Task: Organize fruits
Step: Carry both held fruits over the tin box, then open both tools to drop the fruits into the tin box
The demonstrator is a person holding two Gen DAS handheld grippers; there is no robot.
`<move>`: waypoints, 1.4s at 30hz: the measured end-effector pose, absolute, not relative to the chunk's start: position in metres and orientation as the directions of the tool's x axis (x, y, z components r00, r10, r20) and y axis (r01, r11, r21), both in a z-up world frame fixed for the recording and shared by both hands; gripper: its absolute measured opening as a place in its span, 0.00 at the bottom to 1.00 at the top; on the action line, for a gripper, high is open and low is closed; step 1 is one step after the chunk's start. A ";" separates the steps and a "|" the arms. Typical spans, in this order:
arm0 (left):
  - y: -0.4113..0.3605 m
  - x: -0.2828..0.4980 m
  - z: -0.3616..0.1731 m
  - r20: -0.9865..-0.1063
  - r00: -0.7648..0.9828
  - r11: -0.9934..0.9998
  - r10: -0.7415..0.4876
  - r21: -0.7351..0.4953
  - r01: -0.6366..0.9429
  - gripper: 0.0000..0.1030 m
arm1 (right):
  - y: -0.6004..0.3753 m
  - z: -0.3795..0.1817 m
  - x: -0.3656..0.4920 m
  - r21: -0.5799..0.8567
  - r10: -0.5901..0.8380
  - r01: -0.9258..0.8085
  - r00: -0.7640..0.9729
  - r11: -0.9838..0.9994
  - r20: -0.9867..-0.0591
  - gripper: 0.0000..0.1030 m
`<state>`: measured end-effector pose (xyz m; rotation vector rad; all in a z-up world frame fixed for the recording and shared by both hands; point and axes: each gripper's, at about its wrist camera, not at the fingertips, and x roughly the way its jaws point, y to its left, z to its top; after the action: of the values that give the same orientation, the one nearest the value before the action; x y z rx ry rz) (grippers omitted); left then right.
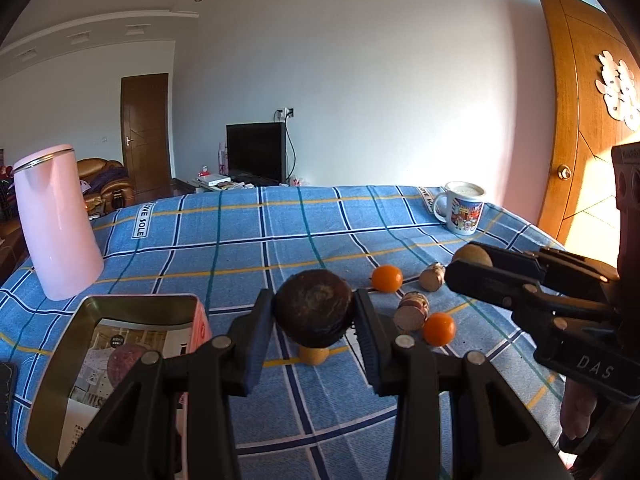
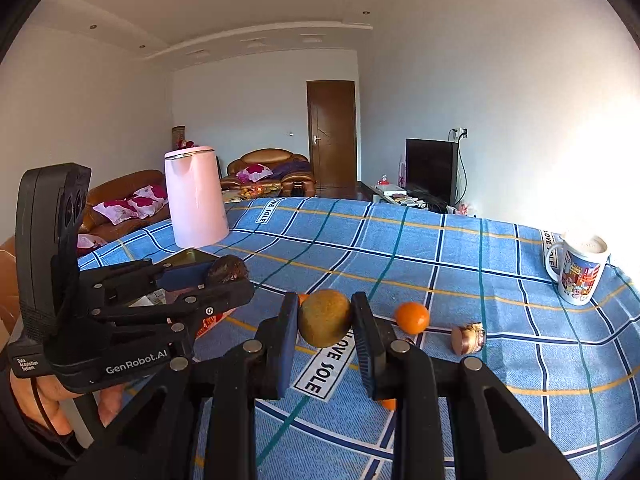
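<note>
blue plaid tablecloth (image 1: 280, 232), white walls, brown door (image 2: 331, 136)

Black plastic left hand-held gripper (image 2: 224, 280), silver pivot pins, blue pads, white "GenRobot.AI" lettering, right hand-held gripper (image 1: 466, 264) alike

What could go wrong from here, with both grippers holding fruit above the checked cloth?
1. The round dark brown fruit is pinched only at its sides by the left gripper; it might slip before reaching the open metal tin.
2. The right gripper with the greenish-brown kiwi-like fruit is close to the left one; they might collide.
3. A drop could scatter the small orange fruits.
</note>
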<state>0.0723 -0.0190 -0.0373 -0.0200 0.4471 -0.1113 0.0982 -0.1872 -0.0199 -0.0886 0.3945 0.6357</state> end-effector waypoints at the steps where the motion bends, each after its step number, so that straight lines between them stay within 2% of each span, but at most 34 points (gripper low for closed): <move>1: -0.014 0.071 -0.037 -0.430 0.897 0.995 -0.105 -0.047 0.093 0.40 | -0.183 -0.018 0.099 0.038 0.567 -0.601 0.730 0.799 -0.383 0.27; 10: 0.050 0.058 -0.038 -0.428 0.904 0.995 -0.003 -0.093 -0.041 0.40 | -0.124 -0.005 0.102 -0.005 0.626 -0.679 0.679 0.734 -0.384 0.27; 18: 0.110 0.050 -0.048 -0.453 0.887 0.973 0.094 -0.146 -0.178 0.40 | -0.059 -0.011 0.103 -0.041 0.661 -0.746 0.614 0.665 -0.431 0.27; 27: 0.140 0.047 -0.065 -0.493 0.864 0.958 0.102 -0.187 -0.219 0.40 | 0.002 -0.047 0.101 -0.048 0.666 -0.810 0.513 0.585 -0.541 0.27; 40: 0.159 0.041 -0.069 -0.494 0.860 0.945 0.126 -0.205 -0.256 0.42 | 0.041 -0.069 0.098 -0.067 0.657 -0.857 0.440 0.511 -0.612 0.28; 41: 0.160 0.039 -0.067 -0.490 0.862 0.944 0.126 -0.207 -0.256 0.43 | 0.043 -0.070 0.096 -0.068 0.659 -0.860 0.436 0.506 -0.613 0.28; 42: 0.160 0.039 -0.066 -0.487 0.865 0.944 0.124 -0.212 -0.254 0.45 | 0.042 -0.069 0.095 -0.066 0.663 -0.863 0.431 0.500 -0.612 0.35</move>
<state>0.0386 0.1599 -0.0662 -0.2752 0.4882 0.2005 0.0951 0.0423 -0.0694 -0.4014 0.5633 0.9840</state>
